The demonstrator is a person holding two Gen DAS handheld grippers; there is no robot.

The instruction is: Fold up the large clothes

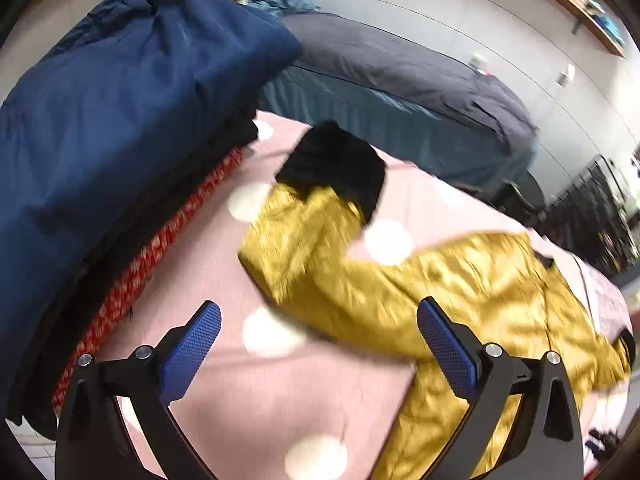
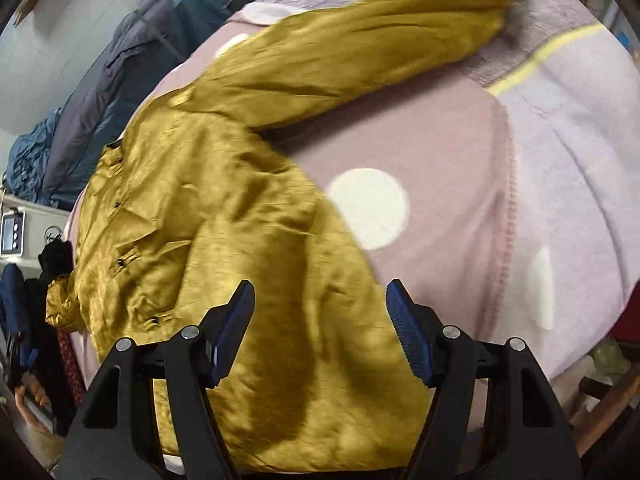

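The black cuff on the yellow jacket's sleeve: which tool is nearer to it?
Left. The left tool hovers open over that sleeve, its black cuff just ahead. The right tool hangs open over the jacket's body, well away.

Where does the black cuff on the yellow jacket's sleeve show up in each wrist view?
Left wrist: black cuff sits upper centre, at the end of the yellow jacket sleeve.
Right wrist: the same cuff is small at the left edge, mid-height.
Shared landmark: the pink blanket with white dots.

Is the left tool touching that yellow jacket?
Apart. The left wrist view shows the left tool open, with nothing between its pads, hovering above the yellow jacket.
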